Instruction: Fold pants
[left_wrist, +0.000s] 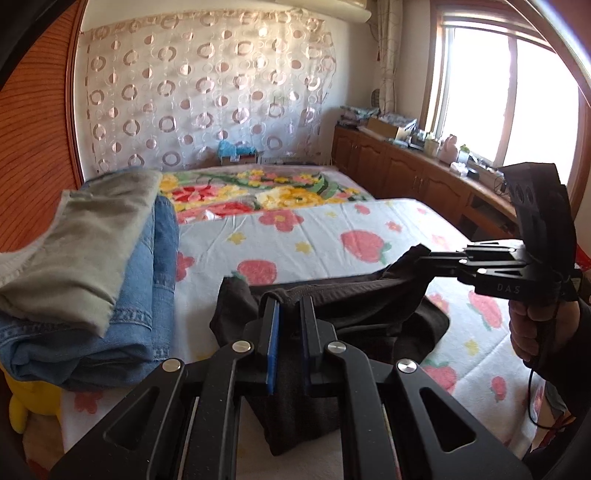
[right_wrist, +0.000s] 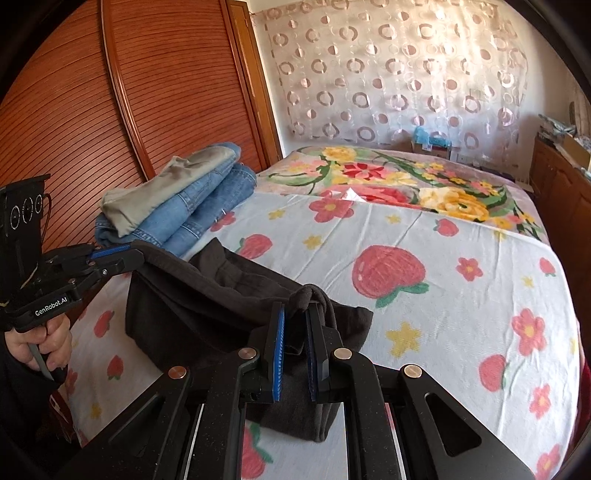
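Nearest, the left claw (left_wrist: 288, 314) is clamped narrow on one corner of the dark pants (left_wrist: 332, 306), its blue pads (left_wrist: 274, 332) pinching the cloth; the right claw (right_wrist: 295, 321) grips the other corner the same way. The pants hang stretched between them, low over the strawberry-print sheet (right_wrist: 424, 314) at the near edge of the bed. "GenRobot.AI" reads on the left tool's body (right_wrist: 51, 307), held by a hand (right_wrist: 48, 347); "DAS" shows on the right tool (left_wrist: 509, 288). Farther left, a stack of folded jeans (right_wrist: 199, 206) carries a grey garment (right_wrist: 173, 184) on top. Beyond lies a floral blanket (right_wrist: 406, 177), then cardboard boxes (left_wrist: 240, 157) with blue contents under a ringed curtain (left_wrist: 207, 85).
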